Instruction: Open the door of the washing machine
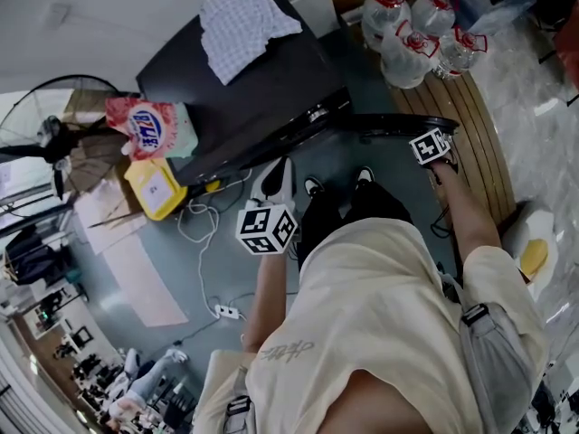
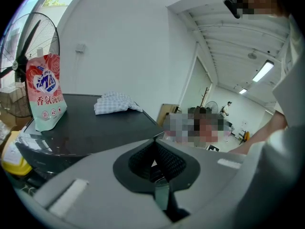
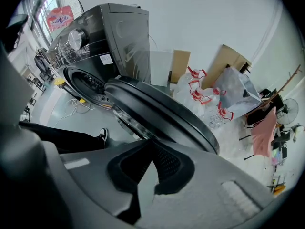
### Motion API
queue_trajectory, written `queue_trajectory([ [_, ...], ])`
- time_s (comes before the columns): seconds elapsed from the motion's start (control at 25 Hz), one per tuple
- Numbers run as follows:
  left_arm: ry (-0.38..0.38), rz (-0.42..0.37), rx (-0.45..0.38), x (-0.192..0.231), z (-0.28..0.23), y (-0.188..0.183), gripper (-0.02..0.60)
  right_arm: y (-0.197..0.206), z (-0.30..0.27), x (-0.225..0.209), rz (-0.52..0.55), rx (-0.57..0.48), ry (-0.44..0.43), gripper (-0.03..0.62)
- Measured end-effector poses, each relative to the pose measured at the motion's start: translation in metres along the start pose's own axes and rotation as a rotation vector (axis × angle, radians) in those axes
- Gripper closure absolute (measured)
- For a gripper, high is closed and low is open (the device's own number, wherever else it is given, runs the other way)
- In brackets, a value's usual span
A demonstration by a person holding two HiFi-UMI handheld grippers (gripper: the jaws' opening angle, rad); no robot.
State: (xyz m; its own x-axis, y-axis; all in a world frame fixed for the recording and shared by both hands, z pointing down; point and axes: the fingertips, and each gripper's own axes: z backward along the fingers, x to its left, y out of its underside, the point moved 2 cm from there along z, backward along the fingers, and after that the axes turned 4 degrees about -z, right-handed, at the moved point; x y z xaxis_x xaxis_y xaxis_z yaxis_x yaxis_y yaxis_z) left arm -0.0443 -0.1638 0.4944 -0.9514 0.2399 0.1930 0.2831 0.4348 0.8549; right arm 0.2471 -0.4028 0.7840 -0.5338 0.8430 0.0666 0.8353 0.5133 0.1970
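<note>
Glossy dark washing machine (image 1: 271,98), woven checked cloth (image 1: 244,27) (rumpled).

Cream short-sleeved T-shirt (image 1: 380,306), black trousers (image 1: 348,211), black-and-white sneakers (image 1: 364,177), grey buckled bag strap (image 1: 475,315) — grey left gripper (image 2: 154,151) and right gripper (image 3: 151,151), black ribbed pads (image 2: 140,163), black-and-white marker cubes (image 1: 267,229).

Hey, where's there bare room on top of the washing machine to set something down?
The washing machine top is bare between the detergent pouch and the checkered cloth. Crowded: the floor beside it, with the yellow jug and power strip, and the water bottles beyond the open door.
</note>
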Motion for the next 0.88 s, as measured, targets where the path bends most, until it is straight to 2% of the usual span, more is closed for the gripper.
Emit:
queue_trajectory([
  [0.16,-0.004,0.005,-0.004,0.005,0.008,0.005,0.563,-0.002,0.003,0.020,0.005,-0.014,-0.040,0.591],
  [0.28,-0.003,0.007,-0.021,0.010,0.014,0.003,0.563,0.009,0.015,0.035,-0.015,0.026,-0.045,0.592],
  [0.32,-0.004,0.007,-0.029,0.012,0.016,0.002,0.563,0.008,0.020,0.045,-0.024,0.015,-0.073,0.592],
  [0.4,-0.007,0.007,-0.047,0.017,0.022,-0.001,0.563,-0.011,0.033,0.075,-0.026,-0.103,-0.172,0.592],
  [0.44,-0.011,0.007,-0.059,0.020,0.026,-0.004,0.563,-0.024,0.043,0.085,-0.012,-0.178,-0.195,0.592],
  [0.72,-0.075,0.027,-0.169,0.055,0.052,-0.023,0.563,-0.107,0.140,0.149,0.144,-0.502,-0.268,0.592],
  [0.88,-0.095,0.043,-0.215,0.065,0.074,-0.030,0.563,-0.136,0.197,0.193,0.234,-0.650,-0.330,0.592],
])
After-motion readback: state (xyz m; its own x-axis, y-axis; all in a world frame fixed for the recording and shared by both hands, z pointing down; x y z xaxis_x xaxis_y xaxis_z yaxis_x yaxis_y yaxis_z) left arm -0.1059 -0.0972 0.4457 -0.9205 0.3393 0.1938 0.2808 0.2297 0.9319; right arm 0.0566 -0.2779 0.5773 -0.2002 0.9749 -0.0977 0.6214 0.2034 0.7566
